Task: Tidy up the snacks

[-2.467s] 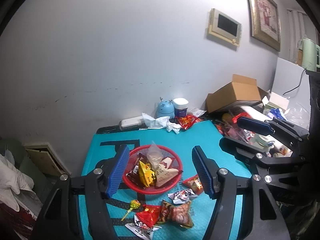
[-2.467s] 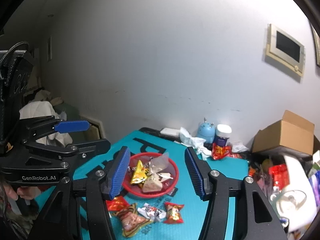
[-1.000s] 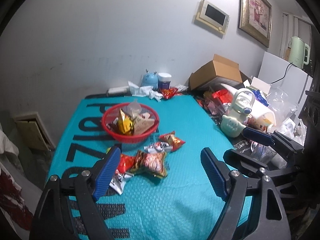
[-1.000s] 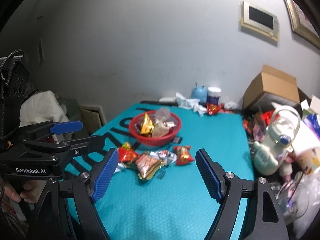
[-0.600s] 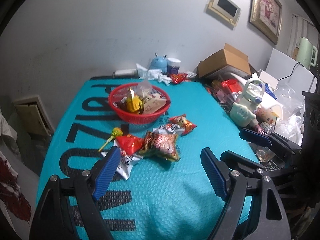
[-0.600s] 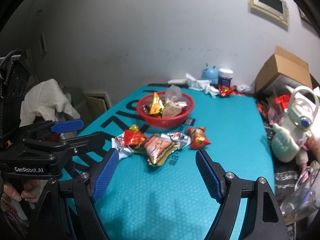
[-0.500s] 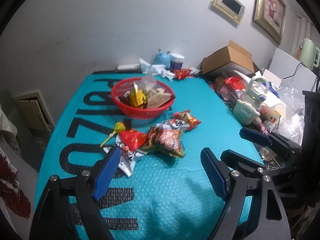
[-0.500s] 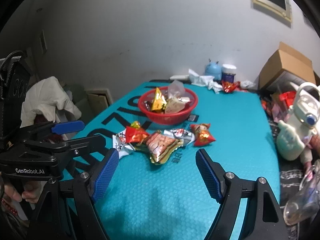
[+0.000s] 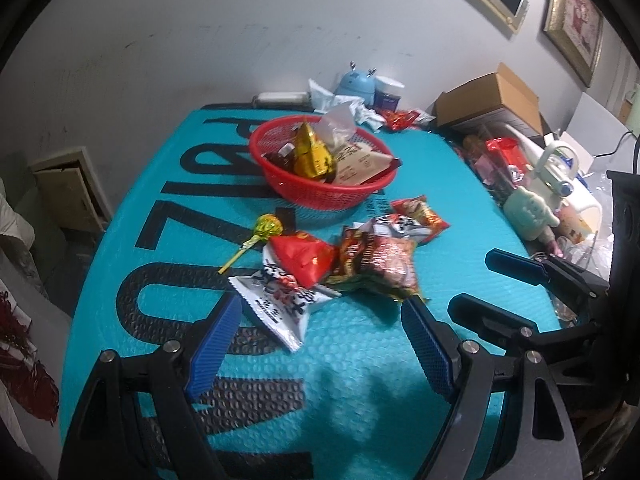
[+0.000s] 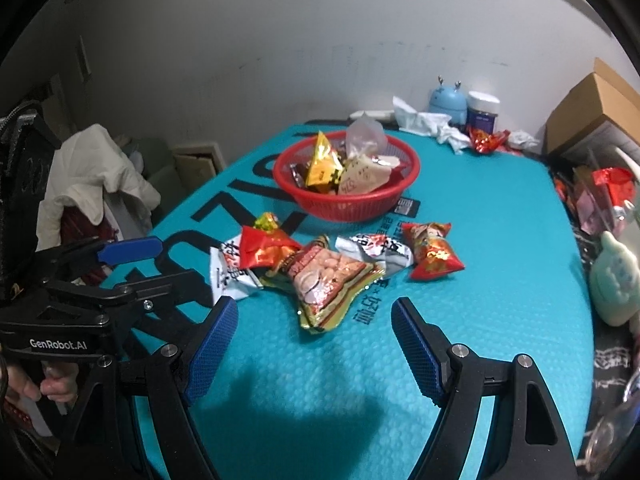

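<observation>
Landmark: red basket (image 9: 320,184), toward the wall end of the teal tabletop (image 9: 360,400). It already holds several packets, among them a yellow one and a pale one.

Loose snacks lie in a cluster just on the near side of the basket, none touching it as far as I can tell:
- lollipop (image 9: 264,230), nearest the basket on the cluster's left, stick pointing away from it.
- red packet (image 9: 304,258), lying partly on the white packet (image 9: 280,300).
- large foil packet (image 10: 328,280), middle of the cluster, overlapping its neighbours; its long axis runs diagonally, near corner pointing at the right-hand camera.
- small red packet (image 10: 432,254), right edge of the cluster, beside a silver-white wrapper (image 10: 376,250).

Left hand-held gripper (image 9: 324,344): jaws spread wide, nothing between them. The white packet's near corner lies just ahead, between the two fingers.

Right hand-held gripper (image 10: 314,346): jaws also spread wide, empty. The foil packet's near corner lies straight ahead of the gap, not yet between the fingers.

Judgement: task partly done; loose cluster remains to be put in the basket. Left is nearer the white packet, right nearer the foil packet. Both targets lie between gripper and basket, so each pick is a forward reach. Risk: overlapping packets may drag along.
</observation>
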The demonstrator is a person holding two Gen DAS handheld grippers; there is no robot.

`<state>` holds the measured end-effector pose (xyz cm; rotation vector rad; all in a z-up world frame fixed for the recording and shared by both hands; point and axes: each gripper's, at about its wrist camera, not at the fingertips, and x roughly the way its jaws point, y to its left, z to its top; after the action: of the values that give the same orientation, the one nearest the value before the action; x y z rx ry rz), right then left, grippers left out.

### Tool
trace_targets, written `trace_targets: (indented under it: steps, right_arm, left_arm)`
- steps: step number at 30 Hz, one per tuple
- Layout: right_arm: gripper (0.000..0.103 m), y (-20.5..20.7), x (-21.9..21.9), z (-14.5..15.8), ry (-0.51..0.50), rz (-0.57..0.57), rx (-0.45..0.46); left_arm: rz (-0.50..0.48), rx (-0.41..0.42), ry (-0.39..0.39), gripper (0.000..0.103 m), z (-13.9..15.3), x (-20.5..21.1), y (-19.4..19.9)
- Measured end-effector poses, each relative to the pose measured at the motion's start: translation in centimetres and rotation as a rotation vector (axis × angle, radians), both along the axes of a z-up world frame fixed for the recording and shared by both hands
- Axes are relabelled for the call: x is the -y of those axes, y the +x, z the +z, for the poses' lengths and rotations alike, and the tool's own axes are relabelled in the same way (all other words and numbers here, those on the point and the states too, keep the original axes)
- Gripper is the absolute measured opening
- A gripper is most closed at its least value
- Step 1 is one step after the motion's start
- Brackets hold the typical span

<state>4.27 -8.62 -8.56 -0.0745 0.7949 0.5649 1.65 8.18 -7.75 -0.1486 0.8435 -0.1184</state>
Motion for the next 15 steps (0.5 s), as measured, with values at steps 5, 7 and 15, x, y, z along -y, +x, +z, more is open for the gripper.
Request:
trace_targets:
  steps: [5, 7, 15]
  right_arm:
    - [0.08, 2.1, -1.1, -1.0, -0.036, 0.032, -0.024]
    - [0.08, 3.0, -1.5, -1.4, -0.049, 0.047, -0.031]
    - [0.08, 6.2, -2.7, -2.9, -0.077, 0.127, -0.061]
  left_arm:
    - [-0.011, -0.038, 0.007, 0.082, -1.4, -0.6, 1.5]
    - [-0.018, -0.049, 0.014, 0.082, -1.9, -0.8, 2.1]
    - [-0.034, -0.042, 0.006, 0.082, -2.5, -1.8, 3.9]
